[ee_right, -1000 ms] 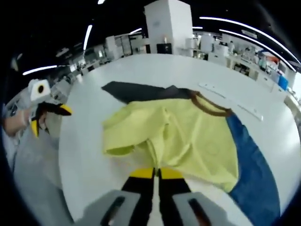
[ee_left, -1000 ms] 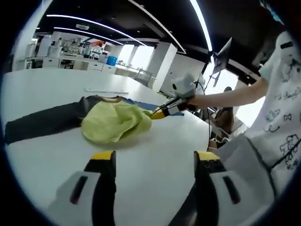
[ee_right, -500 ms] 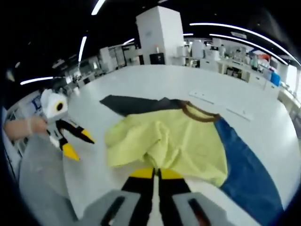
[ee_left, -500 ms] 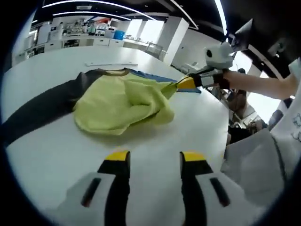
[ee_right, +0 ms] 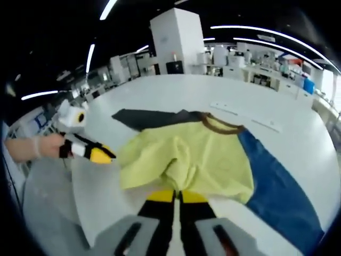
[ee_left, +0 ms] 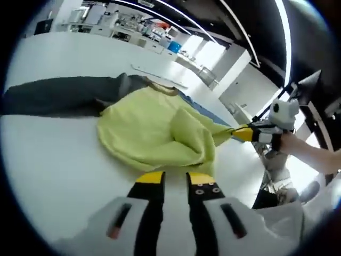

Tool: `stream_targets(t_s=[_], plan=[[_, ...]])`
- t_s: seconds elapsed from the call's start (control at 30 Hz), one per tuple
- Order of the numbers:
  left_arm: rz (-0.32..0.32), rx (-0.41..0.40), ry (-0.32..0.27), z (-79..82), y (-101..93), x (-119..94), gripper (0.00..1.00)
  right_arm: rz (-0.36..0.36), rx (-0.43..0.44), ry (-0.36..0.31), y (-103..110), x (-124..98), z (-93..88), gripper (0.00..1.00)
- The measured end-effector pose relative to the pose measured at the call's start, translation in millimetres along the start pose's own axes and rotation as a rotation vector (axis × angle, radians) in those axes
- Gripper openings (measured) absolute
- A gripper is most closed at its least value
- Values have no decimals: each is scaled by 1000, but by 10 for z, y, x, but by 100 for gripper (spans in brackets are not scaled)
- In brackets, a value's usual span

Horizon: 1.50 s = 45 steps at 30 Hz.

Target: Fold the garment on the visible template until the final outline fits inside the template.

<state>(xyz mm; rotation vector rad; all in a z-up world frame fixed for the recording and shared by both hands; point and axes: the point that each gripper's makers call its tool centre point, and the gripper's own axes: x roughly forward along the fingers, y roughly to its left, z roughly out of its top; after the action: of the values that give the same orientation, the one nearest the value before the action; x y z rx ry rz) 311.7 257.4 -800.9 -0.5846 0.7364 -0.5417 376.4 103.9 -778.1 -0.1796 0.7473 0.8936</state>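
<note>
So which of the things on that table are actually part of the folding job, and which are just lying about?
Part of the job:
- yellow garment with brown collar
- right tongs, pinching its edge
- left tongs, near its hem
- white table

Probably just there:
- dark cloth under the garment
- blue cloth beside it
- white strips further back
- benches and equipment in the background

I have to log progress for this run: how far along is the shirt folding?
Early stage. Done: the yellow shirt lies on the white table, over a dark strip and a blue strip. In hand: the right gripper is shut on the shirt's near edge; the left gripper sits at the opposite edge, jaws narrowly apart. Left: the shirt is bunched and unflattened, with no neat fold showing.
</note>
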Motion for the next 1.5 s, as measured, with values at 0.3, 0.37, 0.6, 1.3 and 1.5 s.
stream_targets(t_s=[0.3, 0.37, 0.6, 1.3, 1.5], plan=[[28, -232, -58, 29, 169, 130, 19, -2, -12, 3, 3, -16, -14, 0], [-3, -234, -92, 91, 118, 131, 18, -3, -15, 5, 39, -37, -36, 0], [-31, -310, -148, 296, 148, 107, 0, -5, -2, -6, 46, -78, -57, 0], [-114, -266, -221, 1125, -78, 514, 0, -72, 40, -49, -132, -490, -140, 0], [-124, -279, -172, 1074, -79, 903, 0, -114, 59, -65, -289, -632, -168, 0]])
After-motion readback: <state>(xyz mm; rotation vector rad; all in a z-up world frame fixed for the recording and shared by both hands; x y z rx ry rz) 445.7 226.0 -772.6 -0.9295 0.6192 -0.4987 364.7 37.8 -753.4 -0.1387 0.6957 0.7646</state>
